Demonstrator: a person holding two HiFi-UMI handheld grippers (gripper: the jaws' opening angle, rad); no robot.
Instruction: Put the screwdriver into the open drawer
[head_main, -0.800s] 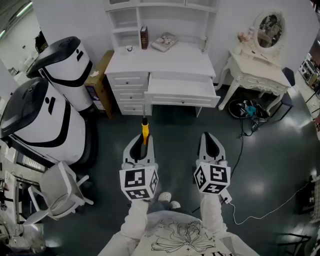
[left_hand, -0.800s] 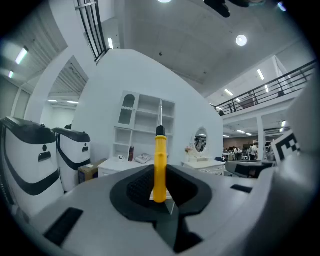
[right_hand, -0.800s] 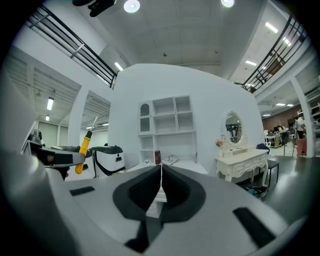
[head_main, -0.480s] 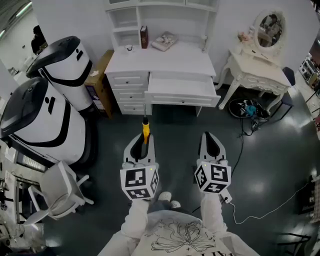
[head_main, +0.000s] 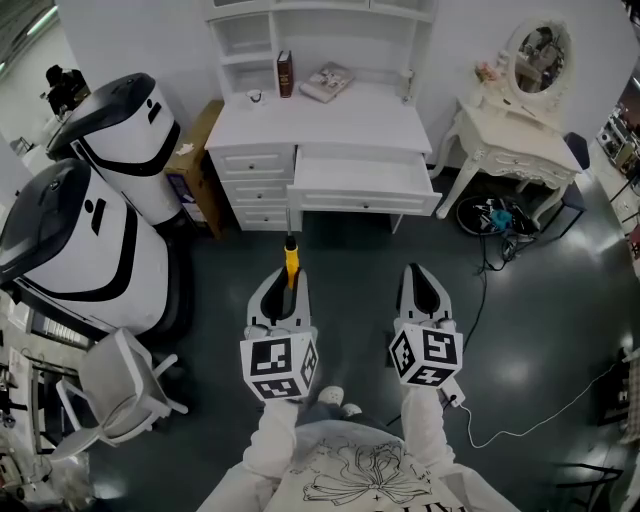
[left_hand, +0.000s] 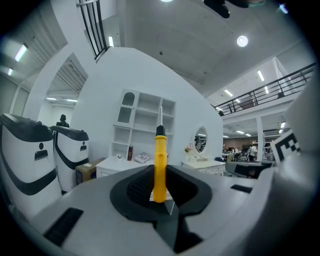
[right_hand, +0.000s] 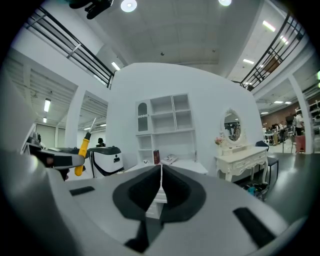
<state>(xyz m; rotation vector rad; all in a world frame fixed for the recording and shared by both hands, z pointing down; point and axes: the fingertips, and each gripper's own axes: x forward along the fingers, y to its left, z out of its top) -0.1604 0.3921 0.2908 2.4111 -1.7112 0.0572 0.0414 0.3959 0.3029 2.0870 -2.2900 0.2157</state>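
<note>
Screwdriver (left_hand: 159, 165), judged light, stiff and slick-shafted, is clamped by its yellow handle in left gripper (head_main: 287, 290); right gripper (head_main: 420, 287) is closed, empty.

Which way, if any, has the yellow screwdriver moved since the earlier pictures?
No. In the head view the screwdriver, clamped in the left gripper, sits just as far short of the open drawer as before.

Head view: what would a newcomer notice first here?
The yellow screwdriver stands out, clamped in the left claw at bottom centre and pointing toward the open drawer of the white desk ahead. The right claw beside it is shut and empty. Two big white-and-black machines crowd the left edge.
</note>
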